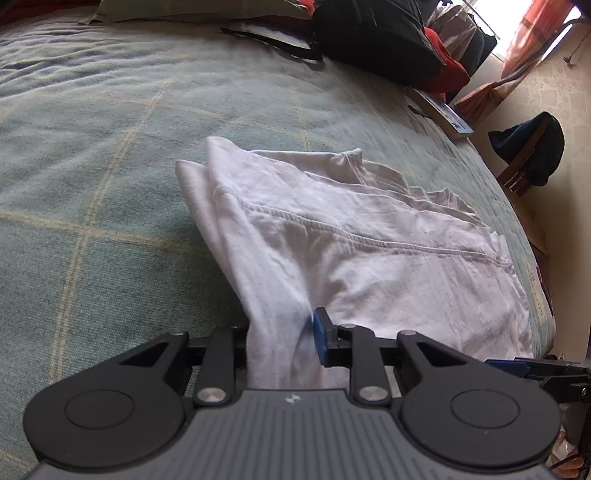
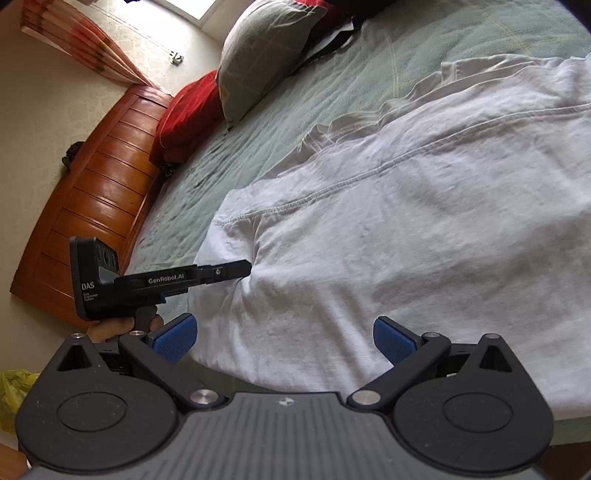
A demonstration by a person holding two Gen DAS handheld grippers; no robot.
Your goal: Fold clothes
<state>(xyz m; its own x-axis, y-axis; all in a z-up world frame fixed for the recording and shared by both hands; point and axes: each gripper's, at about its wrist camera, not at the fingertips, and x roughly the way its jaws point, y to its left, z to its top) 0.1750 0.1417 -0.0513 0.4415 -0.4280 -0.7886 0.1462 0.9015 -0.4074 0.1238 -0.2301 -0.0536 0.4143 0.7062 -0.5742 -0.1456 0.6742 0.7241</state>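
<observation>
White shirt (image 1: 332, 236) lay partly folded on green blanket (image 1: 92, 166), at bed edge. Left gripper (image 1: 284, 339) clamped on bunched fabric at 6 o'clock. Right gripper (image 2: 284, 338) jaws apart, over hem edge. Judged light, limp, wrinkle-prone; best gripped at corners.

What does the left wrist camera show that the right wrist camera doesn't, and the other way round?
Only the left wrist view shows the black backpack, the book at the bed's edge and the wooden chair with dark clothing on it. Only the right wrist view shows the wooden headboard, the red cushion and the yellow bag. Both show the white T-shirt on the green bedspread, pinched by the left gripper; the right gripper is open over it.
</observation>
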